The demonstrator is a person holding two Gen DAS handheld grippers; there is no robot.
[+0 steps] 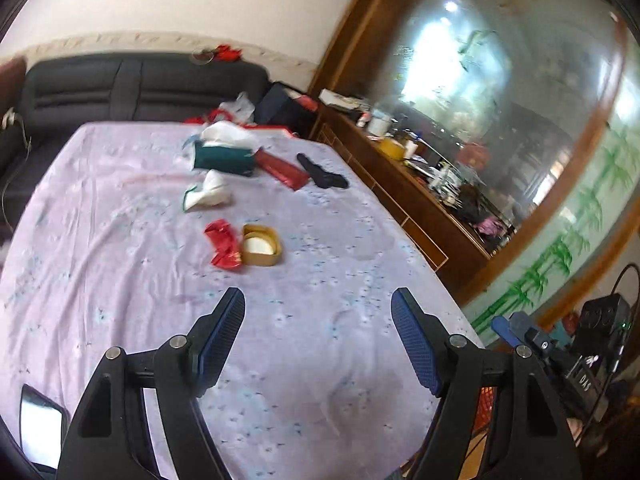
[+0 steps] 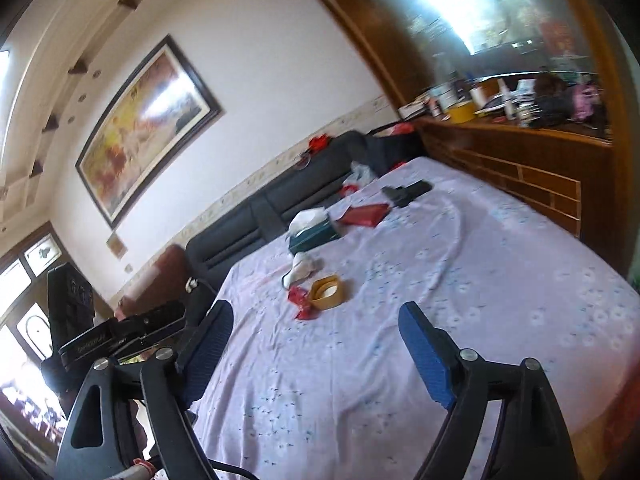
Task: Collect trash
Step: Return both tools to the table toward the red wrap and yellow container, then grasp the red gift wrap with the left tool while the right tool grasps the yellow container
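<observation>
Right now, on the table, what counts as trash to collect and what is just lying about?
Likely trash:
red crumpled wrapper
gold tray, apparently empty
crumpled white tissue

Probably just lying about:
green tissue box
red packet
black item, unclear what
phone

Both tongs, left and right, hold nothing.

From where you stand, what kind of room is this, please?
Probably a home living or dining room: a table under a lilac floral cloth, a dark sofa behind it, a framed painting on the wall, and a cluttered wooden sideboard.
</observation>
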